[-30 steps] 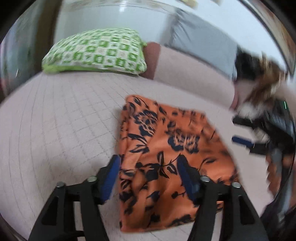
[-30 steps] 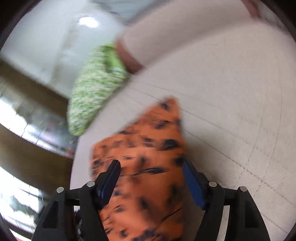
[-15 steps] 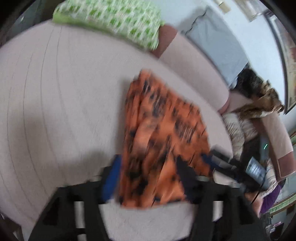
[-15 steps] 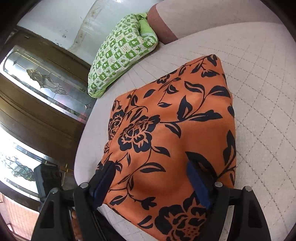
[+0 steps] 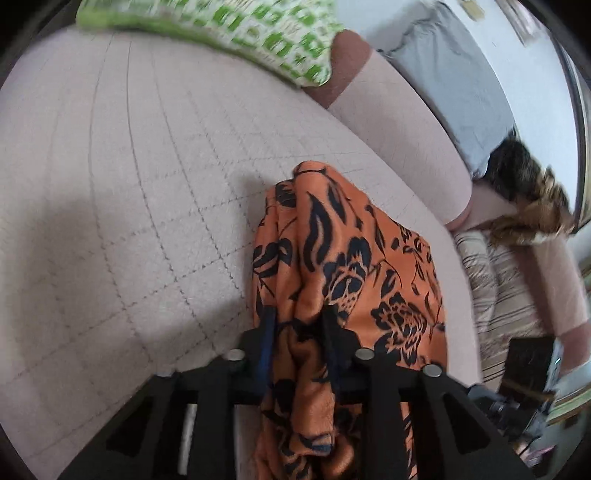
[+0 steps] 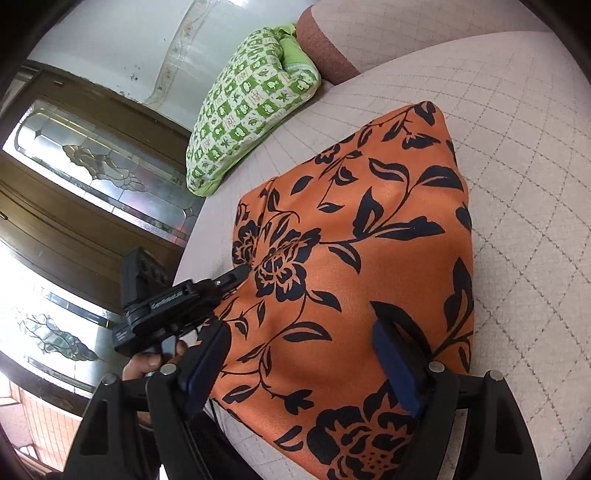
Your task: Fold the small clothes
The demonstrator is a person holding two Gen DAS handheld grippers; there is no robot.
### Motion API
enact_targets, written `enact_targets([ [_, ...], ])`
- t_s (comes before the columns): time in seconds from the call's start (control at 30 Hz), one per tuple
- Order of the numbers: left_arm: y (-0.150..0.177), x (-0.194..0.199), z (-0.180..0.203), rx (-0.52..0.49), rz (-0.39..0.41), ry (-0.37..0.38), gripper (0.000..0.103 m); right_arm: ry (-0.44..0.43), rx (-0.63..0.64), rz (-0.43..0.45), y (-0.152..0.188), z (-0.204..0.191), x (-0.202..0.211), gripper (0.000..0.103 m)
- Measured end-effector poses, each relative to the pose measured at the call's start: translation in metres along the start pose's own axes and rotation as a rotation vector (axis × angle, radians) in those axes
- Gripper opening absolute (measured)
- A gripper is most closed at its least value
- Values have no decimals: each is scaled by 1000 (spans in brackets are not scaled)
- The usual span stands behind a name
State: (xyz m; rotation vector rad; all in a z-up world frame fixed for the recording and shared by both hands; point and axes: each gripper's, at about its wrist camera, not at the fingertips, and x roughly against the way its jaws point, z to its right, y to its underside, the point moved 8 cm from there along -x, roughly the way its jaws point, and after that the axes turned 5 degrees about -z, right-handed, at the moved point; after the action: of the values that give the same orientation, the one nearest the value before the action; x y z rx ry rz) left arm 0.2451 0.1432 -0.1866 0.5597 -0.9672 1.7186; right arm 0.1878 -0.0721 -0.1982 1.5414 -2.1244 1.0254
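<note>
Pinching a bunched edge of the orange garment with the black floral print (image 5: 347, 266), the left gripper (image 5: 297, 325) now has its blue-padded jaws drawn nearly together on the fabric, whereas a second ago they stood wide apart with the cloth lying flat between them. That change suggests the grasp for the next fold is made: the near left edge is gathered and lifted slightly off the pale quilted cushion surface (image 5: 122, 206), with cloth draping down over the tool's black frame. The rest of the garment lies on the cushion, toward its front half, well apart from the green-and-white patterned pillow (image 5: 229, 33) at the back.

The right gripper (image 6: 299, 363) remains wide open, as it was half a second ago, its jaws straddling the near edge of the cloth (image 6: 365, 258) without pinching it; whether the pads touch the fabric cannot be told. In the right wrist view the left tool comes in low from the left side, angled toward the garment's left edge, with the person's fingers (image 6: 147, 363) wrapped under its handle. The right tool points forward over the near hem, tilted down toward the surface. A matching grasp on this side is probably still needed before the fold can be carried over.
</note>
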Motion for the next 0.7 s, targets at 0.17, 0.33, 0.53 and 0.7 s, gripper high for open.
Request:
enact_targets([
  [0.17, 8, 30, 25, -68, 92, -108, 56, -8, -37, 6, -5, -6, 10, 81],
  [0.33, 45, 30, 23, -100, 76, -168, 50, -45, -6, 91, -32, -22, 29, 82],
  [0.53, 60, 22, 12, -72, 46, -154, 36, -20, -101, 3, -30, 8, -8, 84],
  [0.7, 64, 33, 21, -124, 84, -196, 51, -35, -54, 46, -31, -10, 7, 84],
])
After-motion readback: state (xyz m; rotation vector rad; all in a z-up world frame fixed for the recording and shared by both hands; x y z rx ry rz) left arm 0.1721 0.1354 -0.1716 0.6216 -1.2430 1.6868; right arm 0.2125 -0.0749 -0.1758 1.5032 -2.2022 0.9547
